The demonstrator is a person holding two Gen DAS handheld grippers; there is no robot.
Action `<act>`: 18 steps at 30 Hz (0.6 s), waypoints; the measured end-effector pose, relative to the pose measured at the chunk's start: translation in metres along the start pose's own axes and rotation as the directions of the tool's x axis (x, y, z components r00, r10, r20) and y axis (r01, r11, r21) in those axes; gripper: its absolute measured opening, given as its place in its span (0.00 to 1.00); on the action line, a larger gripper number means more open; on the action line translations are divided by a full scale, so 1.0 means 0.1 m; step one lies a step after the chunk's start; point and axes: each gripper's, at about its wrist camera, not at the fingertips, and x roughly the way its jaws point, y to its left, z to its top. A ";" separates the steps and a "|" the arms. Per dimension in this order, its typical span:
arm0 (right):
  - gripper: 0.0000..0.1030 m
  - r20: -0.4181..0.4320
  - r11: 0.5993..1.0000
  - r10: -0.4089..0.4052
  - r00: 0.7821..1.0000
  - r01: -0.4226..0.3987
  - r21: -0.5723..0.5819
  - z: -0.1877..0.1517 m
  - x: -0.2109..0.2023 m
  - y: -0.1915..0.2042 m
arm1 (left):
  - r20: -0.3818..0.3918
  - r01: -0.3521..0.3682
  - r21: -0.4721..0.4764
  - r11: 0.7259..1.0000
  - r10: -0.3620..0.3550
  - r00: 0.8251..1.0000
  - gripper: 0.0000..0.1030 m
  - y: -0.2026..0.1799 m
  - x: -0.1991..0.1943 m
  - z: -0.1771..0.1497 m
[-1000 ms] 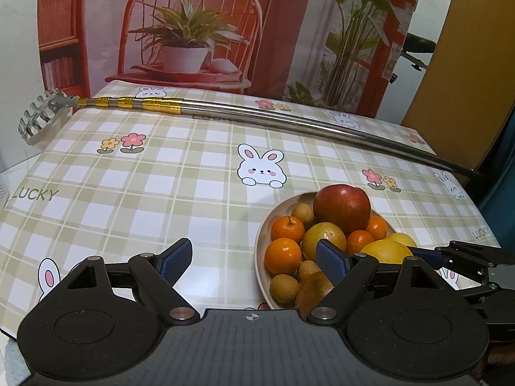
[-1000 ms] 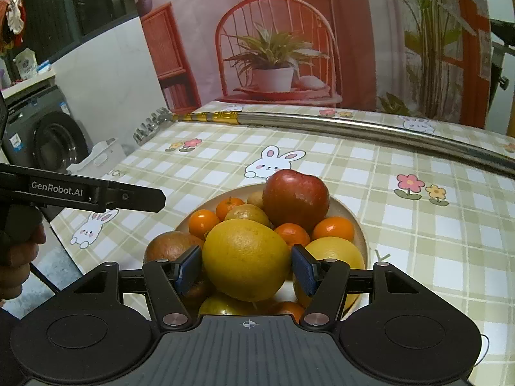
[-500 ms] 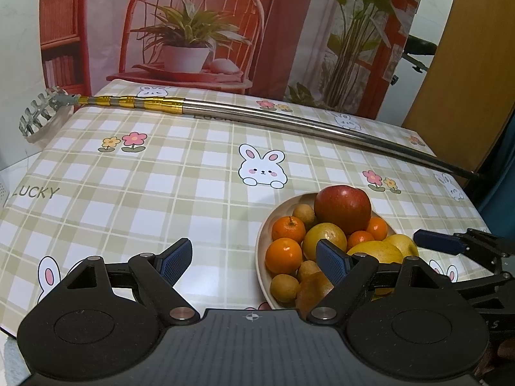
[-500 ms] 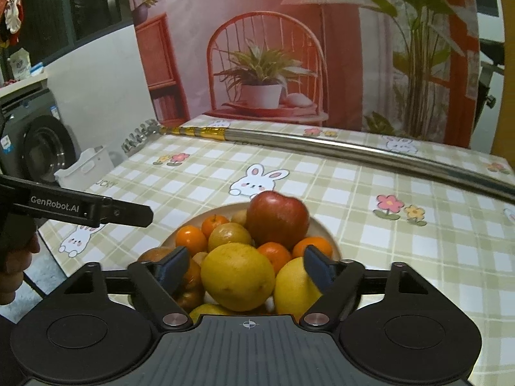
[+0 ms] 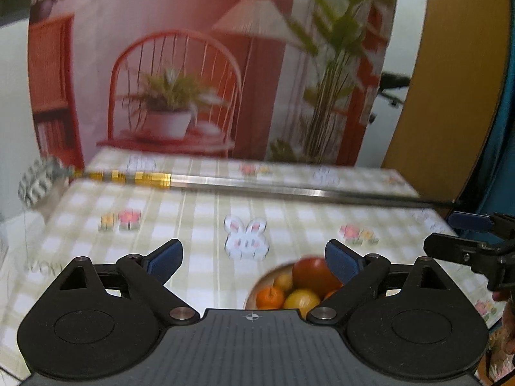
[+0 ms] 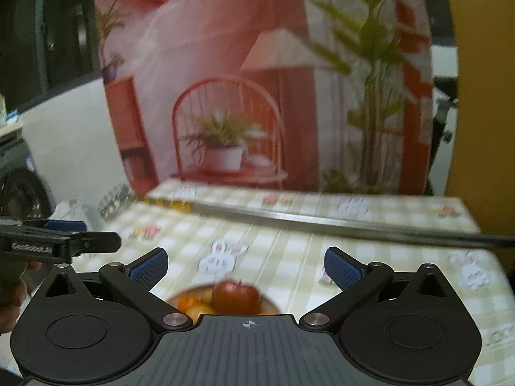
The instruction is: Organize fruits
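Left claw: I've got my left gripper (image 5: 254, 254) up above the checked tablecloth (image 5: 199, 218), jaws spread wide apart, nothing between the blue pads (image 5: 165, 254).
Right claw: my right gripper (image 6: 246, 265) is the same, jaws wide apart and empty over the table.
Fruit bowl: the bowl (image 5: 257, 284) sits low in my left view, just under and inside the right finger; in the right view its rim (image 6: 270, 300) is dead centre below the gap, partly hidden by the gripper body.
Red apple: the apple (image 6: 236, 294) tops the pile, below and between my right fingers, not touching them; from the left it (image 5: 313, 271) sits just beside the right pad.
Oranges: one orange (image 5: 270, 296) and a yellow fruit (image 5: 301, 299) sit in front of the apple.
Metal pole: a long steel pole (image 5: 289, 189) lies across the cloth, well beyond both claws.
Other claw: my right gripper shows at the right edge (image 5: 473, 241) of the left view.
Focus: both views are blurred, so I can't count the fruit.
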 end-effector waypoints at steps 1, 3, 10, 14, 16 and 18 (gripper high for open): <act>1.00 0.018 1.000 -0.010 1.000 0.010 -0.001 0.06 -0.06 0.00 | 0.021 0.000 0.011 1.000 -0.001 1.000 0.94 -0.03 -0.06 0.06; 1.00 0.050 1.000 -0.027 0.998 0.027 -0.002 0.17 -0.16 -0.01 | 0.063 -0.008 0.033 0.999 0.006 0.998 0.95 -0.09 -0.16 0.16; 1.00 0.157 0.998 -0.064 0.986 0.065 -0.005 0.51 -0.49 0.00 | 0.189 -0.058 0.082 0.995 0.042 0.981 0.98 -0.30 -0.51 0.45; 1.00 0.193 0.997 -0.074 0.978 0.077 -0.010 0.62 -0.62 0.02 | 0.226 -0.062 0.087 0.994 0.041 0.973 1.00 -0.39 -0.65 0.57; 1.00 0.209 0.997 -0.073 0.975 0.076 -0.008 0.65 -0.67 0.02 | 0.242 -0.058 0.094 0.994 0.034 0.970 1.00 -0.43 -0.72 0.61; 1.00 0.222 0.997 -0.078 0.972 0.082 -0.007 0.68 -0.72 0.03 | 0.259 -0.058 0.103 0.993 0.029 0.965 1.00 -0.48 -0.79 0.64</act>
